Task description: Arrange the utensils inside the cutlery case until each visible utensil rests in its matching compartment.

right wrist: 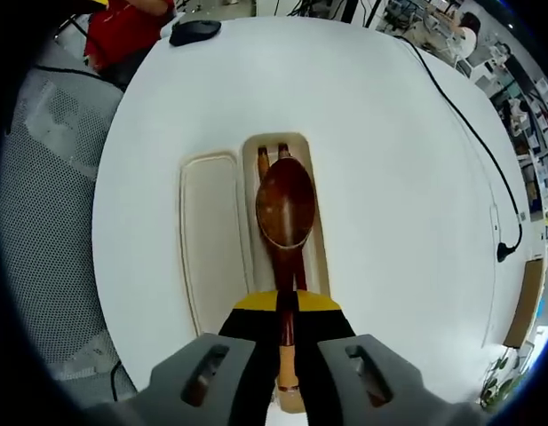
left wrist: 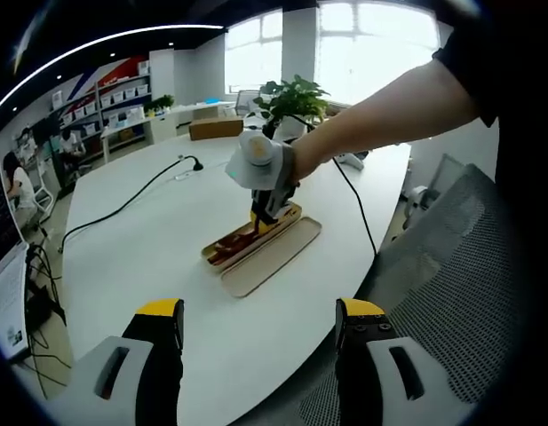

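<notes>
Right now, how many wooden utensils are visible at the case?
2, perhaps more hidden: a spoon clamped by the right gripper over the case, and chopsticks lying beneath it.

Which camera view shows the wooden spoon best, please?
The right gripper view: the spoon lies close, its whole bowl visible over the case, its handle between the right gripper. In the left gripper view it is small and far, mostly hidden behind that gripper.

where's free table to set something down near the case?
Bare table lies between the cutlery case and the black cable, and beyond the case toward the mouse. Crowded: lid beside the case, where the right gripper holds the spoon.
</notes>
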A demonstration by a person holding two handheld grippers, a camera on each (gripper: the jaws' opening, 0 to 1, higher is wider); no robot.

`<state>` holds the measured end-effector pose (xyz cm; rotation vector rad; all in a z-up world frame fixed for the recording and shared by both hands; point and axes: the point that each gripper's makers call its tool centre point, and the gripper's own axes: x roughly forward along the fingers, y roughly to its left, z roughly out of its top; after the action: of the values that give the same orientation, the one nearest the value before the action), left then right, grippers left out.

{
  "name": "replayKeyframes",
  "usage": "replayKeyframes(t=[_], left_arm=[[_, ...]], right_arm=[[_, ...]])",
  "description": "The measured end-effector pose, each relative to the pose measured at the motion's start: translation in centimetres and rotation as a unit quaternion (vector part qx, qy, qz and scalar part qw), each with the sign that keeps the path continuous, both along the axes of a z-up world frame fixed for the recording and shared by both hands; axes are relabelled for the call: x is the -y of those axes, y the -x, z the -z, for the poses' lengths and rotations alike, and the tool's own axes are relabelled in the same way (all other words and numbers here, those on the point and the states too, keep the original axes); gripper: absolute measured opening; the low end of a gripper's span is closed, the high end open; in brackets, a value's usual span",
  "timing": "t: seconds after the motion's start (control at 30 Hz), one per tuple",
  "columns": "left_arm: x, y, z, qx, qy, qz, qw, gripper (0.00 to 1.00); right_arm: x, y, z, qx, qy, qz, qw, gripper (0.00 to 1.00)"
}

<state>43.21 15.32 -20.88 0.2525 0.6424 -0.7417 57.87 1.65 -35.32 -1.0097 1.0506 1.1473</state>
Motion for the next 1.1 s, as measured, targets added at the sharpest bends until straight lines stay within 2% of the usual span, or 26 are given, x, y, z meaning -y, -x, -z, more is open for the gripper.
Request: replayKeyframes(t=[0.23, 0.47, 0.77, 0.83, 1.1], left_arm=[[0.1, 0.1, 0.1, -0.001, -0.001, 0.003, 1.0, 0.72], [0.2, 0.2, 0.0, 0.0, 0.0, 0.007, 1.0, 0.72], [0.4, 0.4, -0.1, 0.001, 0.002, 0.01, 0.9999, 0.72], [0.4, 0.4, -0.1, 0.002, 0.003, 0.009, 0.9999, 0.72], [0.5, 0.6, 0.0, 0.003, -0.002, 0.015, 0.9999, 0.71]], right_arm=[[0.1, 0.4, -0.4, -0.019, -0.014, 0.024, 0.9994, 0.02], [0.2, 0.5, -1.3, -0.022, -0.029, 0.041, 0.9985, 0.04], [0.2, 0.1, -4.2, 0.011, -0.068, 0.059, 0.9959, 0.12], [0.6, -0.4, -5.2, 0.037, -0.076, 0.069, 0.9941, 0.12], [2.8, -0.3, -7.7, 0.064, -0.101, 0.106, 0.9872, 0.21]])
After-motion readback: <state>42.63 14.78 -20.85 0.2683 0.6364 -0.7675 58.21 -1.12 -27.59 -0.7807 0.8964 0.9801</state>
